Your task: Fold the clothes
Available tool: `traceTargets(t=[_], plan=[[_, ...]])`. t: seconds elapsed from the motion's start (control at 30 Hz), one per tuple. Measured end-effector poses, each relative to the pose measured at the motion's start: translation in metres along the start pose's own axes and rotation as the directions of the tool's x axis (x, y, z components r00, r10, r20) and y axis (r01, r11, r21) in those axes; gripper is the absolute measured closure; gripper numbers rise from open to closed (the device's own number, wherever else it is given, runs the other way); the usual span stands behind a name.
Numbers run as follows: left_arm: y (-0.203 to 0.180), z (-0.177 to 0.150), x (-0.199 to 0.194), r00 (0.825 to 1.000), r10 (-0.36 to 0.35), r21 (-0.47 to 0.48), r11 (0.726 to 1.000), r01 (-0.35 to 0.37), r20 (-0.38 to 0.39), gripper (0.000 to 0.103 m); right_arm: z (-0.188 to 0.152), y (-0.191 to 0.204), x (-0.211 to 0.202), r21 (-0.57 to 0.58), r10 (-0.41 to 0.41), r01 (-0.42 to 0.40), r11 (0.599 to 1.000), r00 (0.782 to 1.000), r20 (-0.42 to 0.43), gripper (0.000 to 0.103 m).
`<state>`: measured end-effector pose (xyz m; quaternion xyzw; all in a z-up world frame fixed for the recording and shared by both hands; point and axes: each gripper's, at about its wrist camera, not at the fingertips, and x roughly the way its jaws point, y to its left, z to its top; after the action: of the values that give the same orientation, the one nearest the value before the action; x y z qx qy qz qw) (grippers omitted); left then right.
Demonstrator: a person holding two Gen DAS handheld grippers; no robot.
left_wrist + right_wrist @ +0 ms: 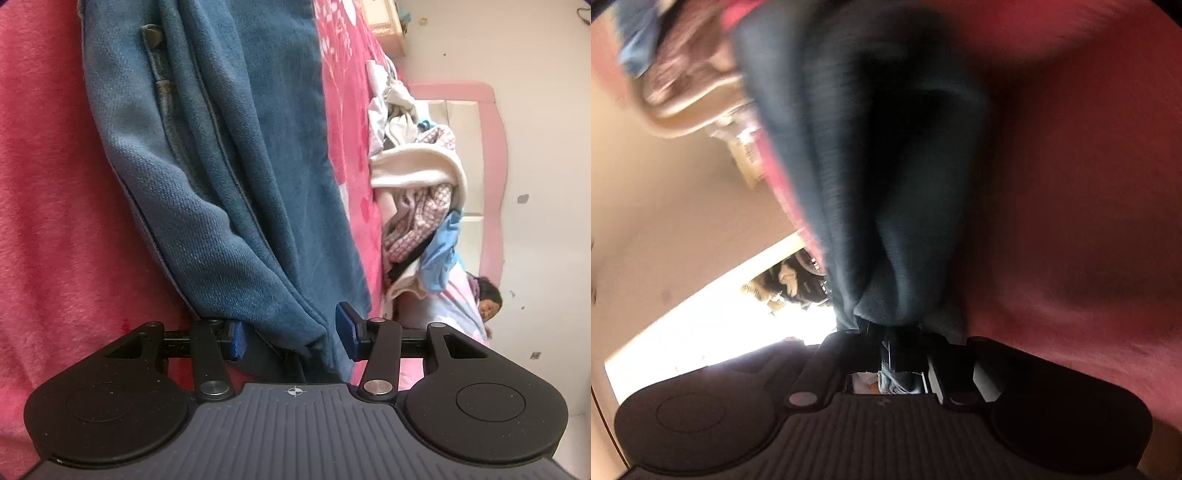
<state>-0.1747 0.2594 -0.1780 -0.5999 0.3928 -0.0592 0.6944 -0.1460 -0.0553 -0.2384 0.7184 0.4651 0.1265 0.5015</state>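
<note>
My left claw (293, 334) stands spread, its blue pads (236, 339) either side of a bunched edge of the jeans (229, 177) without closing on it. My right claw (894, 343) is pressed together on a gathered fold of the same dark denim (886, 184) (that view is smeared, so I judge this from the cloth bunching straight out of the fingers). The jeans lie on the pink bed blanket (48, 206), lengthwise doubled as far as I can see, one layer lapped over the other with a pocket seam (159, 74) showing on top.

Denim of this weight will be heavy for cloth, limp but thick, and not slippery; it should sag between two holds and keep a crease once laid. A seam or hem edge, where layers stack, looks like the surest place to pinch, as thin single cloth may slide out.

In the left view the long axis runs away from my claw toward the far end of the bed, with the heap of other clothes (421, 206) lying well apart to one side, near the pink headboard (491, 177). Which end is waistband and which is cuff I cannot tell. Whether this pair is being doubled over or carried off folded, the pictures leave open.
</note>
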Motion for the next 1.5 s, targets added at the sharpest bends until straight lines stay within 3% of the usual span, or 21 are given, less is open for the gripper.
traceTargets(t=[0.03,0.07,0.13,0.2,0.3,0.33,0.4,0.57,0.67,0.7,0.73,0.8,0.9,1.07,1.17,1.23,1.33,1.4,1.47,1.5], plan=[[0.0,0.0,-0.001,1.0,-0.002,0.005,1.0,0.002,-0.005,0.056,-0.001,0.011,0.0,-0.096,-0.026,0.027,0.995,1.0,0.006,0.099],[-0.001,0.0,-0.003,1.0,-0.001,0.014,1.0,0.001,-0.008,0.056,-0.004,0.025,0.002,-0.249,-0.084,0.087,0.965,0.996,0.021,0.099],[-0.002,0.0,-0.005,1.0,0.002,0.031,1.0,-0.002,-0.014,0.056,-0.011,0.046,0.008,-0.506,-0.208,0.217,0.835,0.975,0.075,0.099],[0.0,0.0,-0.004,1.0,0.014,0.028,1.0,-0.014,-0.019,0.056,-0.016,0.053,0.009,-0.572,-0.284,0.278,0.772,0.955,0.081,0.098],[0.005,0.001,0.0,0.999,0.037,0.029,0.999,-0.036,-0.025,0.056,-0.024,0.067,0.0,-0.631,-0.363,0.34,0.698,0.927,0.098,0.081],[0.006,0.001,-0.001,0.999,0.036,0.033,0.999,-0.035,-0.026,0.056,-0.03,0.075,-0.007,-0.662,-0.397,0.375,0.649,0.909,0.125,0.074],[0.007,0.001,-0.001,0.999,0.031,0.034,0.999,-0.03,-0.027,0.056,-0.047,0.085,-0.023,-0.736,-0.441,0.413,0.537,0.881,0.172,0.074],[0.011,0.002,0.0,0.999,0.019,0.026,1.0,-0.018,-0.027,0.056,-0.091,0.102,-0.028,-0.899,-0.414,0.355,0.257,0.881,0.23,0.084],[0.01,0.002,0.001,0.999,0.019,0.024,1.0,-0.018,-0.029,0.056,-0.092,0.085,-0.005,-0.913,-0.458,0.391,0.117,0.837,0.3,0.089],[0.009,0.002,0.001,0.999,0.021,0.025,0.999,-0.02,-0.031,0.056,-0.083,0.078,0.005,-0.909,-0.47,0.41,0.077,0.819,0.329,0.099],[0.008,0.002,0.001,0.999,0.022,0.027,0.999,-0.021,-0.035,0.056,-0.076,0.071,0.009,-0.905,-0.471,0.423,0.051,0.809,0.352,0.103],[0.006,0.001,0.0,0.998,0.025,0.036,0.999,-0.023,-0.051,0.055,-0.073,0.071,0.007,-0.907,-0.445,0.417,0.061,0.824,0.349,0.103],[0.003,-0.001,-0.008,0.998,0.017,0.079,0.997,-0.011,-0.066,0.053,-0.087,0.074,-0.005,-0.911,-0.397,0.412,-0.013,0.834,0.383,0.103],[-0.002,-0.005,-0.031,0.995,-0.047,0.155,0.986,0.06,-0.087,0.053,-0.091,0.072,0.008,-0.907,-0.33,0.42,-0.044,0.85,0.41,0.103],[-0.007,-0.005,-0.027,0.995,-0.047,0.19,0.98,0.063,-0.088,0.053,-0.099,0.059,0.016,-0.89,-0.306,0.421,-0.174,0.836,0.455,0.103],[-0.011,-0.004,-0.02,0.996,-0.036,0.211,0.976,0.054,-0.087,0.053,-0.103,0.058,0.014,-0.884,-0.307,0.425,-0.194,0.829,0.466,0.102],[-0.01,-0.003,-0.008,0.996,0.024,0.244,0.97,-0.004,-0.082,0.053,-0.107,0.07,-0.005,-0.872,-0.326,0.46,-0.167,0.809,0.489,0.093],[-0.002,-0.003,-0.001,0.995,0.062,0.241,0.97,-0.042,-0.078,0.055,-0.11,0.081,-0.024,-0.887,-0.306,0.447,-0.116,0.833,0.46,0.089],[0.007,-0.002,-0.003,0.997,0.035,0.204,0.979,-0.02,-0.072,0.056,-0.112,0.094,-0.038,-0.905,-0.274,0.424,-0.038,0.866,0.418,0.089],[0.009,-0.002,-0.005,0.997,0.028,0.195,0.981,-0.015,-0.066,0.057,-0.114,0.097,-0.038,-0.904,-0.253,0.426,-0.035,0.871,0.42,0.089]])
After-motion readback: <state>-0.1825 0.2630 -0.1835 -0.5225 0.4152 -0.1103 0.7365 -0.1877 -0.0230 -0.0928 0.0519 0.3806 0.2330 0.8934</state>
